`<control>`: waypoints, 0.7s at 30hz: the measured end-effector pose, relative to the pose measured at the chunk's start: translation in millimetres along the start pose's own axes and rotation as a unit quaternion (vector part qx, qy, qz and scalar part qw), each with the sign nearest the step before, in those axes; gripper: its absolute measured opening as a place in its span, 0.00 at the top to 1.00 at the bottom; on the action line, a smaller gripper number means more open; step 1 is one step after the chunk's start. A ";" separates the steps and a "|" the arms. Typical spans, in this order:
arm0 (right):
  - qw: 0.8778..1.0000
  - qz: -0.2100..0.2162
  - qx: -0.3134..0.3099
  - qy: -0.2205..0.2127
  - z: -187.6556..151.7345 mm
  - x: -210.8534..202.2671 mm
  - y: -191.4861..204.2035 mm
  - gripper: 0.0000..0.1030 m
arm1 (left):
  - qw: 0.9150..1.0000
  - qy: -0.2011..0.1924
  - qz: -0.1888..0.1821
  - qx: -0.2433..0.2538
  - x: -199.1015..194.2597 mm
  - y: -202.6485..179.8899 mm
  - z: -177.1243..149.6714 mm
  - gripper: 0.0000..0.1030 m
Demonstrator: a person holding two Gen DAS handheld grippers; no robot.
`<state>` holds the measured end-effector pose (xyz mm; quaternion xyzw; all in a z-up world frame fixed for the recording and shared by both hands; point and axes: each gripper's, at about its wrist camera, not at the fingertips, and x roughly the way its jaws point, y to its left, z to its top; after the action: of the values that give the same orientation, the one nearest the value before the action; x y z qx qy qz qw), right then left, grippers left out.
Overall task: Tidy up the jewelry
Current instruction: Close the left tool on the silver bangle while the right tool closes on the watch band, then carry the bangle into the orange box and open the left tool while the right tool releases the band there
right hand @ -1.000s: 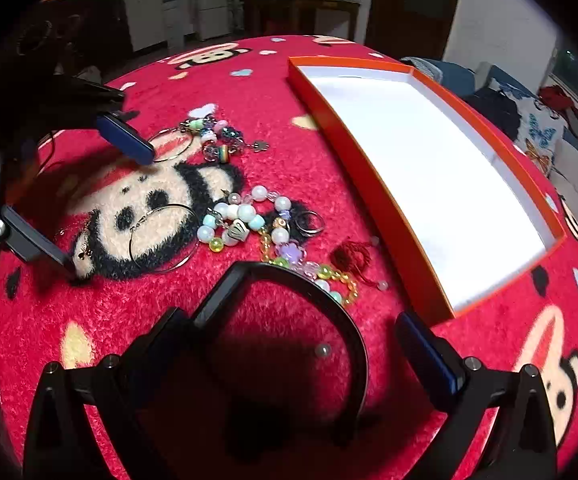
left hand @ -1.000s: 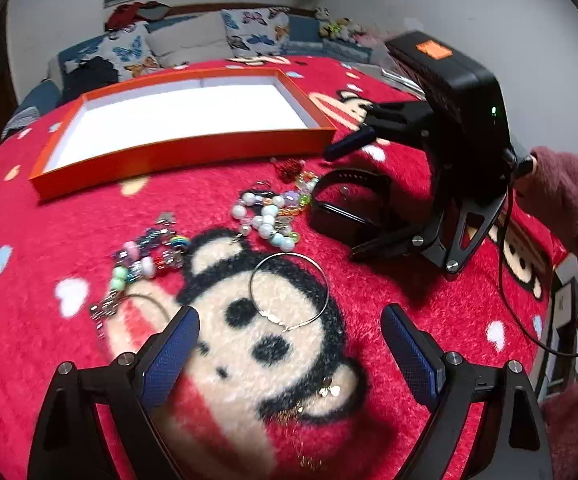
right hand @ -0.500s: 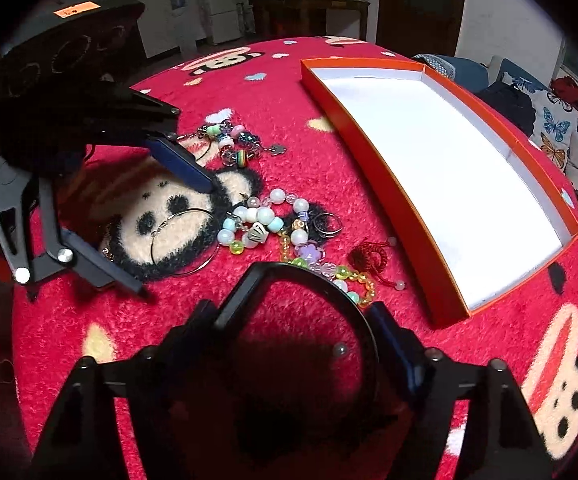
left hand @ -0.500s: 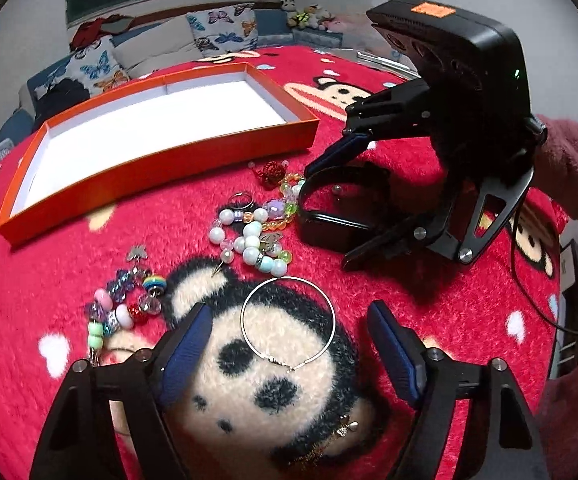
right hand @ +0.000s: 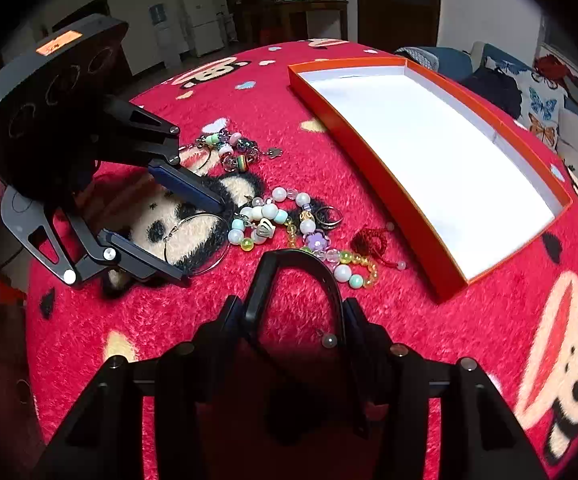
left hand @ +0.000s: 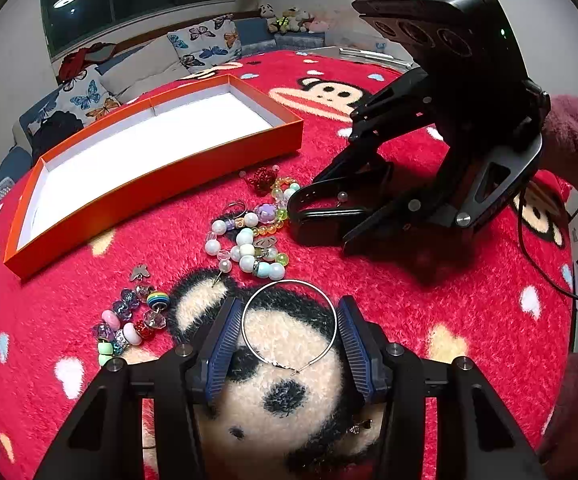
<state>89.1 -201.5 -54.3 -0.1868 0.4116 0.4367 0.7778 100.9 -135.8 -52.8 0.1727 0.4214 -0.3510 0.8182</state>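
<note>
Both tongs closing on jewelry upon the red monkey blanket

Left tongs (left hand: 289, 338) flank the silver hoop (left hand: 289, 324), pads just beside it; right tongs (right hand: 295, 330) close around the black band (right hand: 295, 280); orange tray (left hand: 161, 172) nearby.

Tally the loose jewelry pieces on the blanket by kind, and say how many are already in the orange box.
Thin metal hoop, between the closing left gripper jaws: 1
Black bangle, between the closing right gripper jaws: 1
Beaded strands: 3
Finger ring: 1
Red knotted cord: 1
Total: 7
In the orange box: 0
</note>
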 end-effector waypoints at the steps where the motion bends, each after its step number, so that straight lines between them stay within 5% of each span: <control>1: 1.000 0.001 0.004 -0.002 -0.4 -0.7 0.0 0.46 | 1.000 -0.001 0.001 0.000 -0.7 -0.1 -0.5 0.49; 21: 0.998 -0.020 0.036 -0.042 7.3 -25.6 13.8 0.49 | 0.997 -0.048 -0.010 -0.055 -45.7 10.3 -2.3 0.49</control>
<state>74.0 -202.7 -28.5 -0.1481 0.3903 0.4136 0.8091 88.7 -107.7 -17.3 0.1061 0.4023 -0.3430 0.8422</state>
